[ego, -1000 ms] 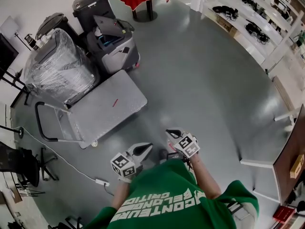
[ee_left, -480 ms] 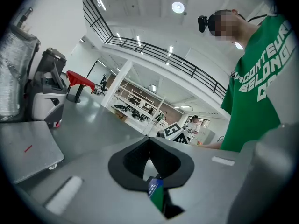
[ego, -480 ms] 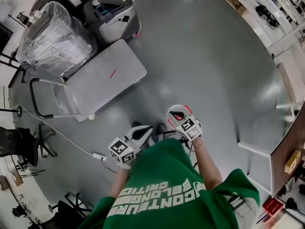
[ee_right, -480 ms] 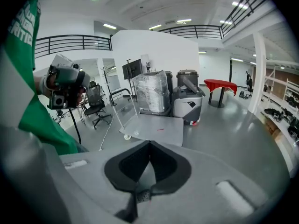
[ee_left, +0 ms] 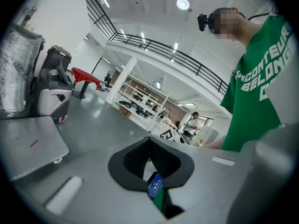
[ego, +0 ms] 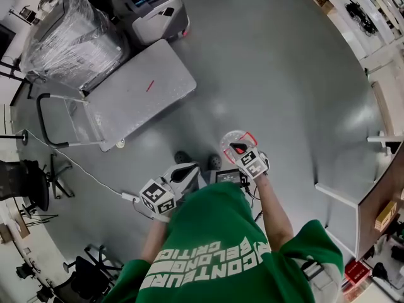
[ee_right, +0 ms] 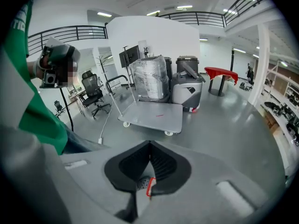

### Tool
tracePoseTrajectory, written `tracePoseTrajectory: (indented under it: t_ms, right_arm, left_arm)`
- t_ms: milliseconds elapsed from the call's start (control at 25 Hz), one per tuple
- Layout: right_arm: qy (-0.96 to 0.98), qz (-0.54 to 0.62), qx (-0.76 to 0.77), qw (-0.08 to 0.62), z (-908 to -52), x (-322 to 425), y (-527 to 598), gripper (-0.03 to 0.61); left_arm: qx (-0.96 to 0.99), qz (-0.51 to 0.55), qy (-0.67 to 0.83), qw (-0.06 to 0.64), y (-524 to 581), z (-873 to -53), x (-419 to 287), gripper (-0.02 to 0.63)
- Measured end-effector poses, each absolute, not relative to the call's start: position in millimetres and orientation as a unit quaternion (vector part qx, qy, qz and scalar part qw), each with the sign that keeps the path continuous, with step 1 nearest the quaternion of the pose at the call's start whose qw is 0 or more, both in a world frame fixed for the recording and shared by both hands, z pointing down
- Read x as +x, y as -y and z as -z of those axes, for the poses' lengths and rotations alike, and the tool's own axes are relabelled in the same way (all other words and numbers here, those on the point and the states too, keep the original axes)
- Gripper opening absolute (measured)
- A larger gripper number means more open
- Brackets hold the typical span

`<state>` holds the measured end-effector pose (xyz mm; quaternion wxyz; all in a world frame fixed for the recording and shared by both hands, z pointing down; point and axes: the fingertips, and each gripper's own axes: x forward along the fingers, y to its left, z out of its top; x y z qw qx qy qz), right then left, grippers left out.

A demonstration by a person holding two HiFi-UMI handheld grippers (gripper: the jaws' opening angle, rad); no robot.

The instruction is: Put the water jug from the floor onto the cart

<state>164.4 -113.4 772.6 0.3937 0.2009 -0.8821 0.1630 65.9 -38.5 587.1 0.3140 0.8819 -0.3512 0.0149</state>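
Head view: water jug [ego: 231, 137] on the floor [ego: 278, 74] by the feet, just under the right gripper [ee_right: 149, 144], well apart from the cart [ego: 136, 93] far left. Fingers of right and left gripper [ee_left: 149, 140] clenched, grasping nothing. Risks tipping the jug if lowered onto it clenched; calls for opening first.

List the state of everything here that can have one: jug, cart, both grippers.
Water jug: upright on the floor, not yet on the cart.
Cart: standing on the floor, no jug on it.
Left gripper: jaws shut.
Right gripper: jaws shut, over the jug.
Wrapped machine: covered in plastic film.
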Motion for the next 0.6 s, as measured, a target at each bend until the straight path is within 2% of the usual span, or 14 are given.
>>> tracePoseTrajectory:
  t_ms: [280, 600]
  right_arm:
    - [0.863, -0.156, 0.170, 0.449, -832.9, 175.7, 104.2, -0.008]
    - [0.851, -0.183, 0.163, 0.465, -874.5, 180.9, 99.3, -0.008]
  left_arm:
    - [0.882, -0.025, 0.350, 0.315, 36.0, -589.9, 69.4, 0.014]
    - [0.880, -0.052, 0.343, 0.325, 35.1, -597.2, 65.8, 0.014]
